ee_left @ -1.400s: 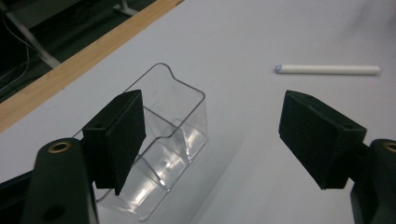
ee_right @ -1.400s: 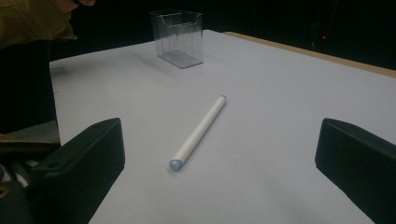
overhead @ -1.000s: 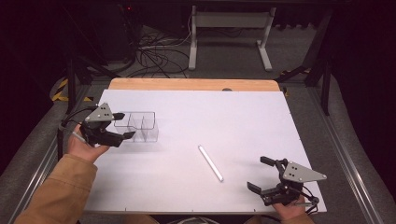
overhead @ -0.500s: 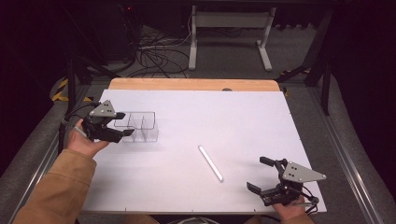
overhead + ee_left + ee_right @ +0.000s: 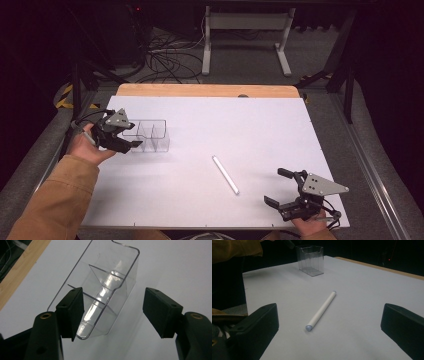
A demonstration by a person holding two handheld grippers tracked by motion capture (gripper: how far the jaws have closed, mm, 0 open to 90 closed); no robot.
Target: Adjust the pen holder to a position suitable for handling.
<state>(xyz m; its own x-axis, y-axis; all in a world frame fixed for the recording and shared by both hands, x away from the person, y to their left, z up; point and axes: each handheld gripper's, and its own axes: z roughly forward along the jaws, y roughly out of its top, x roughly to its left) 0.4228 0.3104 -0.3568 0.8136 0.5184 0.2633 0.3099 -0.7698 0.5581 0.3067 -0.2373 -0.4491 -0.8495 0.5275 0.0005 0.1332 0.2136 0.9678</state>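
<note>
The left gripper [image 5: 134,143] has just been narrowing its jaws around the near end of the clear plastic holder [image 5: 151,135]. The near wall sits between the pads, the left pad [image 5: 70,311] apparently close against it and the right pad well clear, so nothing is clamped yet. That suggests a grasp on the holder is being set up. The right gripper [image 5: 280,189] rests wide open and empty at the table's [image 5: 260,120] near right corner. The holder is transparent, thin-walled, boxy, with dividers. The white pen [image 5: 225,174], a smooth matte cylinder, lies flat between holder and right gripper.
</note>
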